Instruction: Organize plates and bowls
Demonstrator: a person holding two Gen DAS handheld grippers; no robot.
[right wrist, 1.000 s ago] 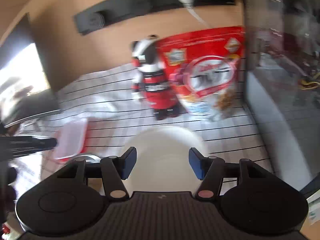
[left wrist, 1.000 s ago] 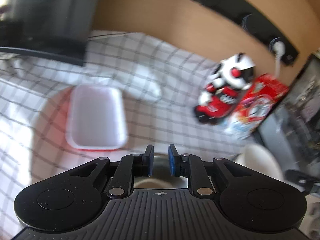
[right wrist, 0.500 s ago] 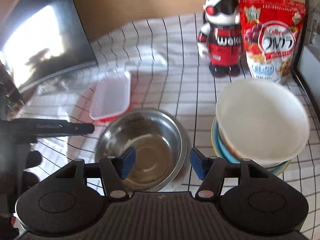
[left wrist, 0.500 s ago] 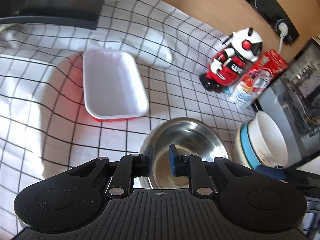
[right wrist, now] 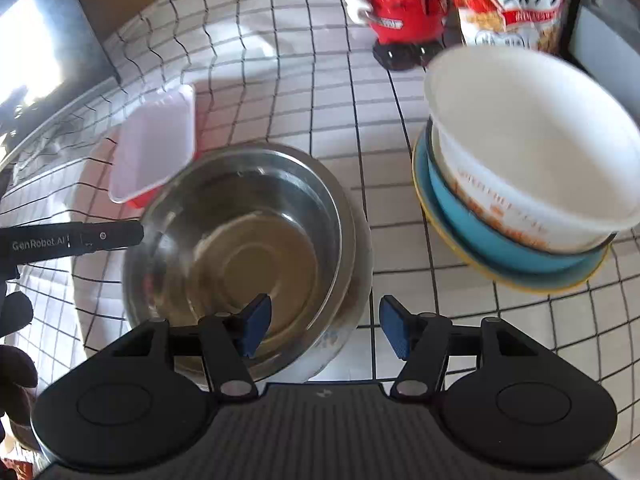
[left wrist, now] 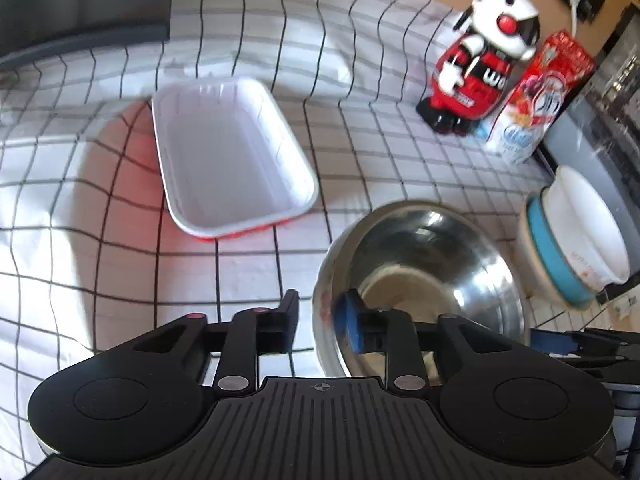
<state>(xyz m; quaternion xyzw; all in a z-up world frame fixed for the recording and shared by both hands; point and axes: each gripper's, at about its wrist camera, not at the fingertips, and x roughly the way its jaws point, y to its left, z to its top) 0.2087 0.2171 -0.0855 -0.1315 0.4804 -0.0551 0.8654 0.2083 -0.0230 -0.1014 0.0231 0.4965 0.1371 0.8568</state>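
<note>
A steel bowl [left wrist: 420, 264] [right wrist: 244, 248] stands on the checked cloth. My left gripper [left wrist: 318, 324] straddles its near-left rim with a small gap either side, one finger outside and one inside, not clamped. My right gripper [right wrist: 324, 328] is open over the bowl's near-right rim. To the right is a stack: a white bowl [right wrist: 532, 140] [left wrist: 588, 220] in a blue bowl [right wrist: 512, 248] on a yellow plate [right wrist: 436, 216]. A white rectangular tray [left wrist: 228, 152] [right wrist: 152, 144] with a red underside lies to the left.
A red and white toy robot [left wrist: 480, 64] [right wrist: 400, 4] and a red cereal bag [left wrist: 536, 96] [right wrist: 516, 0] stand at the back. A dark appliance [left wrist: 600, 112] is at the right edge, and a black object [left wrist: 80, 4] at back left. The left gripper's finger [right wrist: 72, 240] shows in the right wrist view.
Both grippers have come down closer to the steel bowl. The left jaws have opened a little and now straddle the rim. The right gripper stays open and has dropped over the bowl.
</note>
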